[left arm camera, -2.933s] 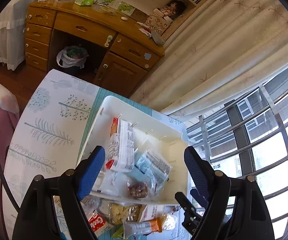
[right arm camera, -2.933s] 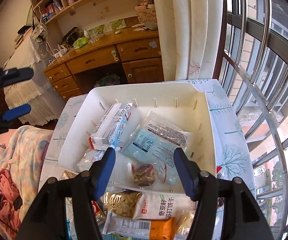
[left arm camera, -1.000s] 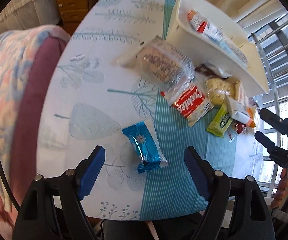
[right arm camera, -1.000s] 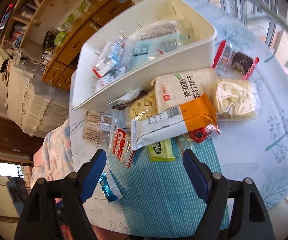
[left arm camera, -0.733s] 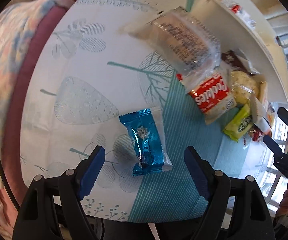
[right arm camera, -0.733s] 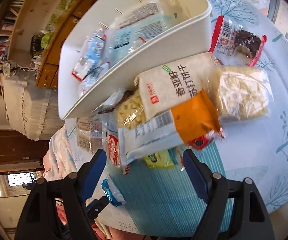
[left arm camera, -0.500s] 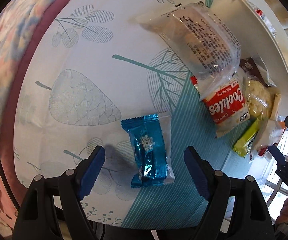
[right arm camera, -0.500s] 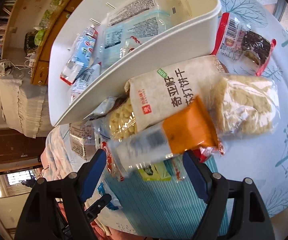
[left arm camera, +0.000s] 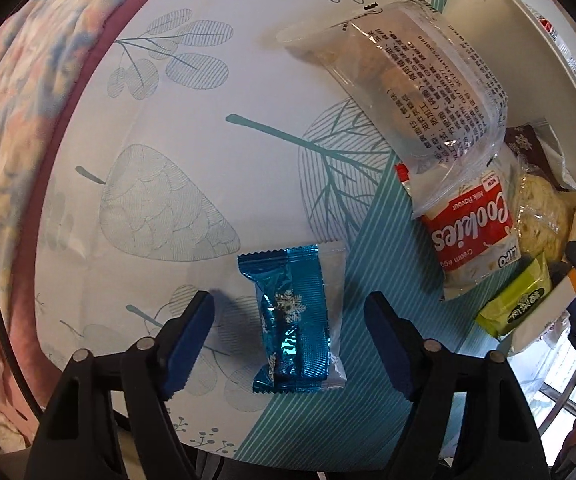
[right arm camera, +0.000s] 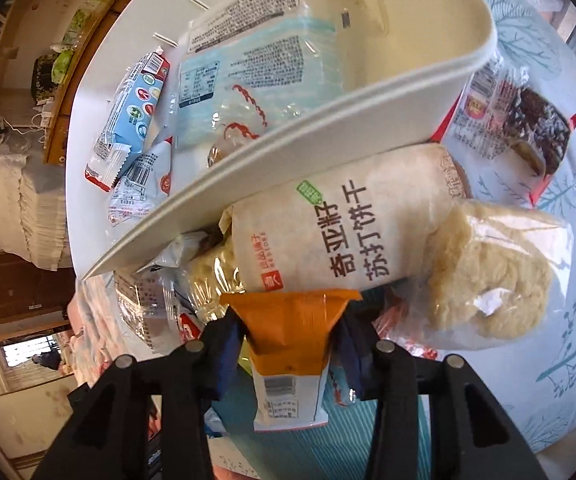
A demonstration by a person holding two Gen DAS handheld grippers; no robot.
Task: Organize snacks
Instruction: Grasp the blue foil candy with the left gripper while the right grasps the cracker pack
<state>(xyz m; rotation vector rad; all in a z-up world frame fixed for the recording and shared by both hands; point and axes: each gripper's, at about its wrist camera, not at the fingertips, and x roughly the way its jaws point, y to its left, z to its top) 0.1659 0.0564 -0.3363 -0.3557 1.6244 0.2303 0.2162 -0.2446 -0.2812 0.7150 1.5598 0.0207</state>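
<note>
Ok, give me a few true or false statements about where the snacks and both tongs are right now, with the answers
1. The right tongs are shut on the orange and white packet. True; they have just been closing.
2. The left tongs grip the blue foil snack. False: it lies on the tablecloth between open fingers, which have just been closing.
3. The white bin is empty. False: several packets lie inside.
4. The red Cookies pack lies outside the bin. True.
</note>
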